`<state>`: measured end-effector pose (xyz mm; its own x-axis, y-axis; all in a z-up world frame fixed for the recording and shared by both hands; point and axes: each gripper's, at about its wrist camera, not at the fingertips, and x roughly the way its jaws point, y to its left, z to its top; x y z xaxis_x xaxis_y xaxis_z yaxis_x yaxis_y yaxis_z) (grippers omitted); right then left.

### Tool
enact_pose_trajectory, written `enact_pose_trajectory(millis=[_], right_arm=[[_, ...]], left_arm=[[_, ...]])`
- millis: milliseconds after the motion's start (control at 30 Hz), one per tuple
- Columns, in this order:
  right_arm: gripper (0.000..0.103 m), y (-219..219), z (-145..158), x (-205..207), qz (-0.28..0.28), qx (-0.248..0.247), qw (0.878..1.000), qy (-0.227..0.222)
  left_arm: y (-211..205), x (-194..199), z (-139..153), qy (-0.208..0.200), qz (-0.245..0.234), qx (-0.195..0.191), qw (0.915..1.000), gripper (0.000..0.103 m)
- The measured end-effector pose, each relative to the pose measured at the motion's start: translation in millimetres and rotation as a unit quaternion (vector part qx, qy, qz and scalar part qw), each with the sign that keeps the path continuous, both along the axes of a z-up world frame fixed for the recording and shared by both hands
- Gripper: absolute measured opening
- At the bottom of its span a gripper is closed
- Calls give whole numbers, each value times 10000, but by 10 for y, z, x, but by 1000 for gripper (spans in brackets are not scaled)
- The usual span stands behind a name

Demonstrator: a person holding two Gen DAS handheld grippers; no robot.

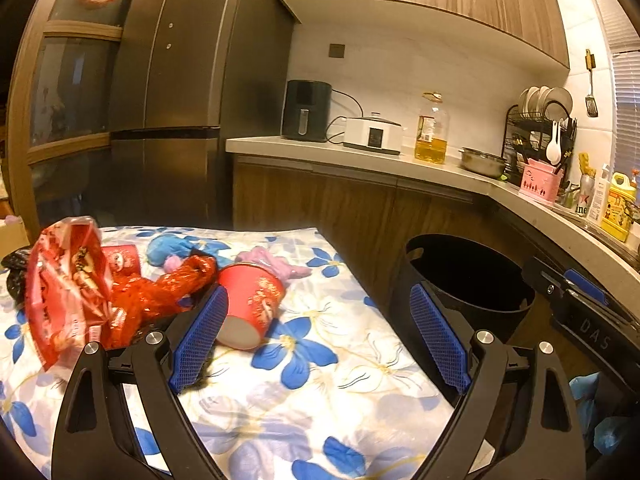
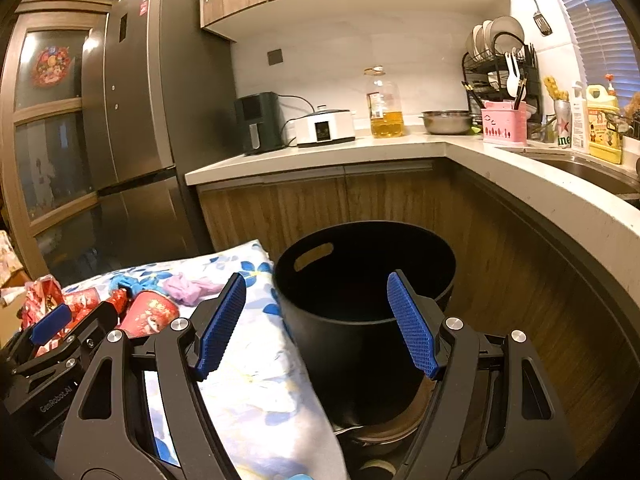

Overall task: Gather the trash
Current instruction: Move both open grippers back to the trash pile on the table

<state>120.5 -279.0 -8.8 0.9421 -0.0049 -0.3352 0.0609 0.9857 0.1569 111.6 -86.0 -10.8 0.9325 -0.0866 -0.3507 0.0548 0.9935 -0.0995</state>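
Note:
Trash lies on a table under a blue-flowered cloth (image 1: 320, 368): a tipped red paper cup (image 1: 250, 304), red foil wrappers (image 1: 160, 300), a red-white snack bag (image 1: 64, 280), a second red cup (image 1: 120, 258), crumpled blue (image 1: 172, 248) and pink (image 1: 276, 264) gloves. My left gripper (image 1: 320, 344) is open over the cloth, its left pad beside the tipped cup, nothing between its fingers. A black bin (image 2: 360, 304) stands on the floor right of the table. My right gripper (image 2: 316, 324) hangs open in front of the bin, holding nothing. The left gripper (image 2: 48, 328) shows at that view's left edge.
A kitchen counter (image 2: 320, 160) wraps round the back and right, bearing an air fryer (image 1: 306, 110), a cooker, an oil bottle (image 1: 431, 128), a steel bowl and a dish rack (image 1: 540, 128). A tall fridge (image 1: 180, 80) stands behind the table. A sink (image 2: 592, 172) lies right.

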Motion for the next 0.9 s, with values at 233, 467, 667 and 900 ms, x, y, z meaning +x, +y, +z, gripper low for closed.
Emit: enact_pose_trajectory(millis=[233,467,667,900], right_arm=[[72,213,-48,-10,176,-30,9998,63],[72,413,-101,1,270,-68,9995,140],[72,586,-133,22,417,-122,9989,167],[72,851,-188,24,673,-177,9973,211]], left_arm=[[178,-123,-13,-22,205,61,9998,89],[421,-202,-31,6,478,-4,9989,89],[646,-267,-51,-1,723,-12,9974,89],[920,-390,-86,14,1023,-16,9948,89]])
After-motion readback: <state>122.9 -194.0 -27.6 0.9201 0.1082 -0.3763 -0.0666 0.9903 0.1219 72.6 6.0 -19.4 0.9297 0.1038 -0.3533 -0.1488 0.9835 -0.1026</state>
